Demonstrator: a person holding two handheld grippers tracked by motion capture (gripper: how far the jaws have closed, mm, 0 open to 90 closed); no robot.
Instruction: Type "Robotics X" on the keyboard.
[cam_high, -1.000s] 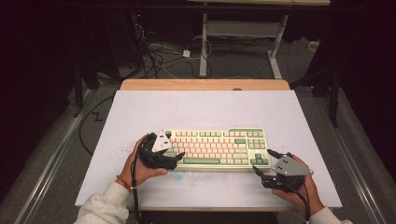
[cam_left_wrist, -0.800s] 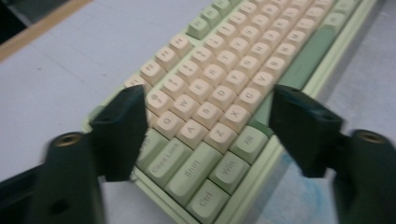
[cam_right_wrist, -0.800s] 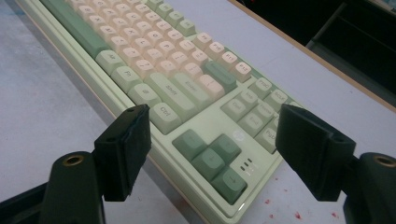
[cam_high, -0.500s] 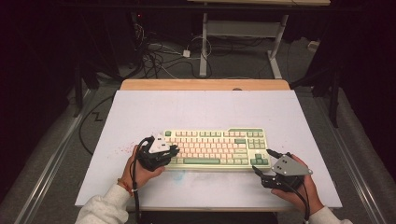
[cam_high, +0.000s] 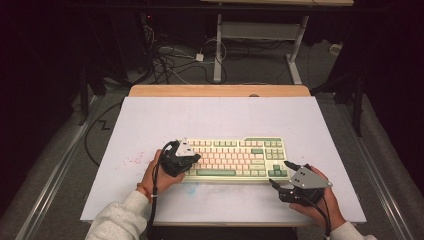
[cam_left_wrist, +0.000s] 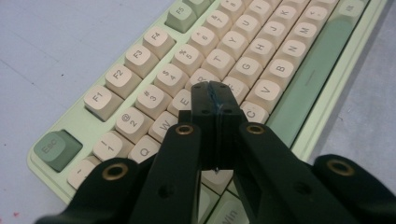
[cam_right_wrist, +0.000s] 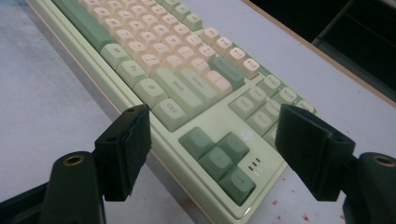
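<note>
The left gripper has just been closing, and its jaws now stand pressed flat together with nothing between them, forming a single blunt tip. Against the earlier high views, that hand has also slid in from the keyboard's left edge to sit over its left-hand letter keys. That suggests the work in hand is typing or pressing keys: a shut pair of jaws makes a narrow poker that can hit one key without catching its neighbours, and the tip hangs just above the keys around E, D and C, whether touching or not I cannot tell. The right gripper has not shifted; its jaws stand wide apart, holding nothing, with the keyboard's near right corner and arrow keys lying beyond the gap. In the high view the left gripper is at nine o'clock of the keyboard and the right gripper at about four o'clock, just off its corner. The keyboard lies flat on the white table, towards the person's side and a little right of centre, long edge parallel to the table's front. It has a pale green case, cream letter keys, darker green keys such as Esc and a long green space bar.
</note>
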